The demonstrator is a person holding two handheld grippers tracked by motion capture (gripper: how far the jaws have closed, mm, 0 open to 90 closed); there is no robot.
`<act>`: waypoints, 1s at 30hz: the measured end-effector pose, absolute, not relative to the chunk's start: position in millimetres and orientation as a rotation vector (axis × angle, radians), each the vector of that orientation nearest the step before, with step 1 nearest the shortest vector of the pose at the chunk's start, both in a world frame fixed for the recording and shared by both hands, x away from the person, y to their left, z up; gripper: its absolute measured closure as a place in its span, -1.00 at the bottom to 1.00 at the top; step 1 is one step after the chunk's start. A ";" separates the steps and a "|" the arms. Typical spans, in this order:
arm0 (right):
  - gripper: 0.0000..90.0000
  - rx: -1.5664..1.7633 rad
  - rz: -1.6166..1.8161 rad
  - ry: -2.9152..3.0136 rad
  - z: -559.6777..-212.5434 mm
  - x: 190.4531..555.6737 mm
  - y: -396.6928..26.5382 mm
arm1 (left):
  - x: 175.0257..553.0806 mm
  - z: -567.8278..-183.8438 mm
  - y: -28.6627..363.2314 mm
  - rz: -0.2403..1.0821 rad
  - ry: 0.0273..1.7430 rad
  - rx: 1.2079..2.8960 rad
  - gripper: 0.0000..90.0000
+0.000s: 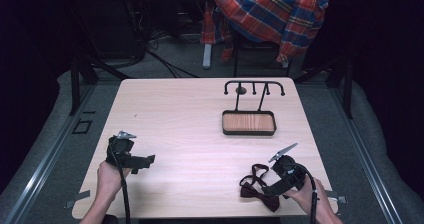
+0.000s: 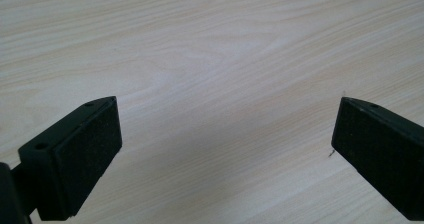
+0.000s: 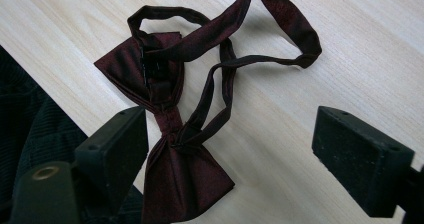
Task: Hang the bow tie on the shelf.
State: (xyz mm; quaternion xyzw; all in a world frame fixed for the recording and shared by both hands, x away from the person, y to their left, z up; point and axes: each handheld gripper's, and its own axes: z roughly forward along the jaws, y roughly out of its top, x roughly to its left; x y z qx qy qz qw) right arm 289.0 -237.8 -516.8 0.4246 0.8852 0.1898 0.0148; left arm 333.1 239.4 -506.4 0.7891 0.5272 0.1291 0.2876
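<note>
A dark red bow tie (image 1: 256, 191) with its looped neck strap lies on the wooden table (image 1: 190, 129) near the front right edge. My right gripper (image 1: 268, 188) hovers just over it from the right, jaws apart. In the right gripper view the bow tie (image 3: 175, 134) lies between the jaws, close beside the left fingertip (image 3: 117, 149), and neither pad presses on it; my right gripper (image 3: 232, 151) is open. My left gripper (image 1: 148, 160) sits at the front left of the table. My left gripper (image 2: 225, 144) is open wide over bare wood.
A black stand with a hooked top bar (image 1: 254, 83) and a wood-lined tray (image 1: 248, 123) stands at the back right of the table. Behind the table a plaid shirt (image 1: 270, 14) hangs over a chair. The table's front edge runs right beside the bow tie.
</note>
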 end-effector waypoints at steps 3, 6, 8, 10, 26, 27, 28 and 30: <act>-0.41 1.309 0.578 2.787 -515.6 288.0 -235.1 | 333.9 -506.6 238.8 0.344 1.402 2.118 -1.00; -0.28 1.295 0.574 2.783 -516.2 284.9 -230.0 | 334.0 -506.7 238.7 0.340 1.406 2.118 -1.00; -0.22 1.279 0.540 2.791 -519.9 283.0 -223.8 | 334.0 -506.8 238.7 0.340 1.404 2.120 -1.00; -0.20 1.258 0.497 2.806 -521.4 282.1 -219.8 | 333.7 -506.9 238.7 0.338 1.407 2.121 -1.00; 0.01 1.100 0.341 2.859 -533.3 278.4 -202.2 | 333.8 -506.9 238.8 0.339 1.416 2.121 -1.00; 0.01 1.100 0.341 2.859 -533.3 278.4 -202.2 | 333.8 -506.9 238.8 0.339 1.415 2.122 -1.00; 0.03 1.089 0.318 2.862 -533.6 278.5 -201.5 | 333.8 -506.9 238.8 0.339 1.415 2.123 -1.00; 0.07 1.066 0.324 2.874 -534.9 278.0 -199.5 | 334.0 -506.8 238.9 0.335 1.413 2.129 -1.00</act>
